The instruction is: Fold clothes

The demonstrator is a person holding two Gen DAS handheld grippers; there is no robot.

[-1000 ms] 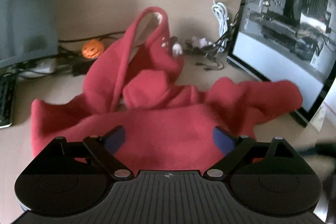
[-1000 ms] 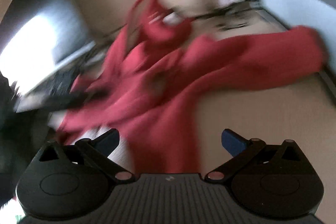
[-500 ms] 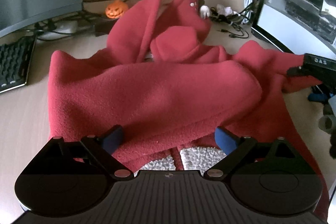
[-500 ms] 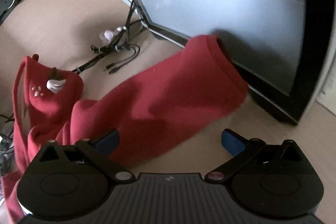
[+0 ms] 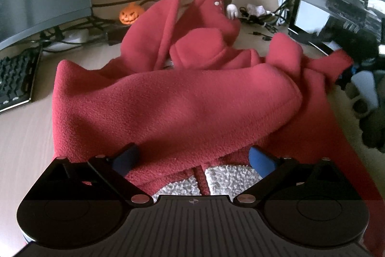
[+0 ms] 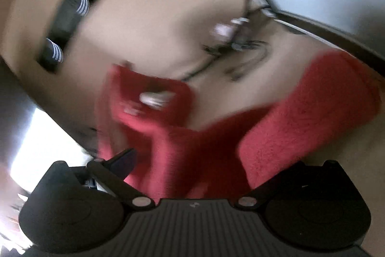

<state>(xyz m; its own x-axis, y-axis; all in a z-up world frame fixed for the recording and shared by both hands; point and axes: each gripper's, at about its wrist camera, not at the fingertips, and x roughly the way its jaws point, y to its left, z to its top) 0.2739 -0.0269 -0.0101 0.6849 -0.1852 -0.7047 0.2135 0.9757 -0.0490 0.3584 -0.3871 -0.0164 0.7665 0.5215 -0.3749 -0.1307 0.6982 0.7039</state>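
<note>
Red fleece hoodie [image 5: 173, 107] heaped on desk [image 5: 21, 136], left gripper [image 5: 192, 160] spread wide over its hem, gripping nothing, right gripper [image 6: 192, 160] blurred, sleeve between its fingers, grip unclear

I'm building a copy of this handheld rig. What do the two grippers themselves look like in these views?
Both look alike. The left gripper has a matte black ribbed body with a small round crosshair mark, two rounded black side discs, black linkage arms on silver pivot pins, and blue finger pads. The right gripper matches, though blurred, with only one blue pad showing. No cables or sleeves show.
</note>
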